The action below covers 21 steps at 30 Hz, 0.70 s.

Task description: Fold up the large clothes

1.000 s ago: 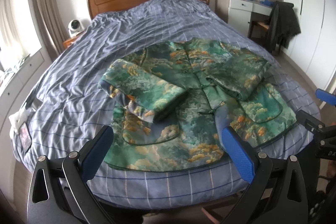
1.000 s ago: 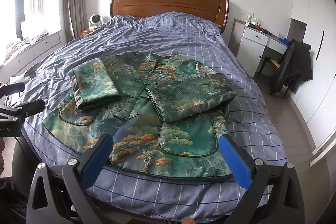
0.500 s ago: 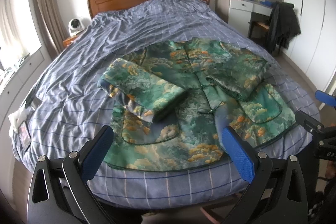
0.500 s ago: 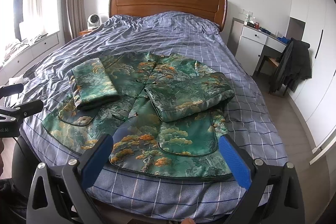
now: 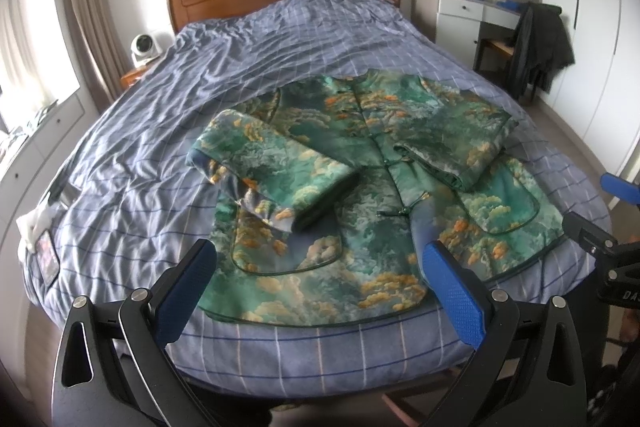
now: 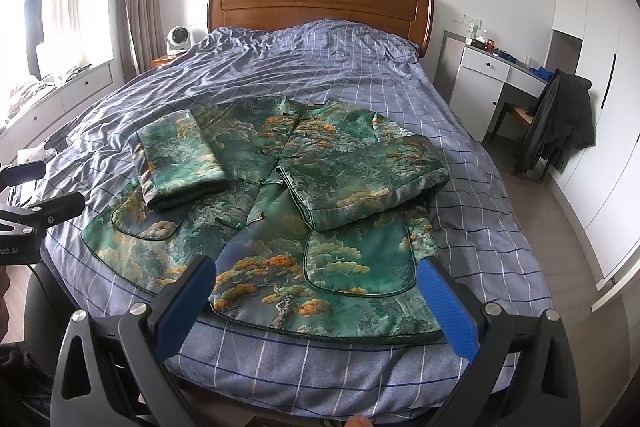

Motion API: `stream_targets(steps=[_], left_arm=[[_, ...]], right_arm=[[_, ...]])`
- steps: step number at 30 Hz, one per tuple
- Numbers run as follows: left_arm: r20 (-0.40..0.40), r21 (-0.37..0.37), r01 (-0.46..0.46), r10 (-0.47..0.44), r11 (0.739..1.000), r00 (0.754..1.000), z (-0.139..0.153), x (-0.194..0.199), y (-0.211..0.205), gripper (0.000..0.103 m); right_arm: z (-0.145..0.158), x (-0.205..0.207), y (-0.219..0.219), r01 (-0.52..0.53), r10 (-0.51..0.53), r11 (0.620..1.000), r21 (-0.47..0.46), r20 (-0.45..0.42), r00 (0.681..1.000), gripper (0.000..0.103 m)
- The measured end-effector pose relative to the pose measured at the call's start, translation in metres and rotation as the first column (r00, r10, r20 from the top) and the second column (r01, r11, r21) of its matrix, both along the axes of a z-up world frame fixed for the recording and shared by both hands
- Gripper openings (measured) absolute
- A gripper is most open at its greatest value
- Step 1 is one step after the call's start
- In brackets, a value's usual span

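Lying ahead: green jacket (image 5: 360, 195) on bed (image 5: 160, 155), sleeves folded in
Left claw (image 5: 316, 291): wide open, empty
Right claw (image 6: 316, 297): wide open, empty

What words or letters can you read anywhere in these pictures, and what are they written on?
"DA": white letters, cut off at the picture's edge, on the right gripper's black body.
"oot.AI": white letters, start cut off, on the left gripper's black body.
The bottles on the desk have labels too small to read.
The jacket shows no words.
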<state>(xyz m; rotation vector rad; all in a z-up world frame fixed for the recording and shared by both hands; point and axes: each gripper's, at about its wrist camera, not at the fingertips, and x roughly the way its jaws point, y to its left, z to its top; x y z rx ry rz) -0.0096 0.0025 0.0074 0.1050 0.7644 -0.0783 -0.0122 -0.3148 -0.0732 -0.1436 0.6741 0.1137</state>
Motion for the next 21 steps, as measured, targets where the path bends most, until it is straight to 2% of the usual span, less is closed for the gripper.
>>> stream_targets(steps=[21], left_arm=[[-0.002,0.000,0.000,0.000,1.000,1.000,-0.0006,0.0003,0.0009,0.103]], right_arm=[[0.0009,-0.0016,0.0008,0.001,-0.001,1.000,0.003,0.002,1.000,0.102]])
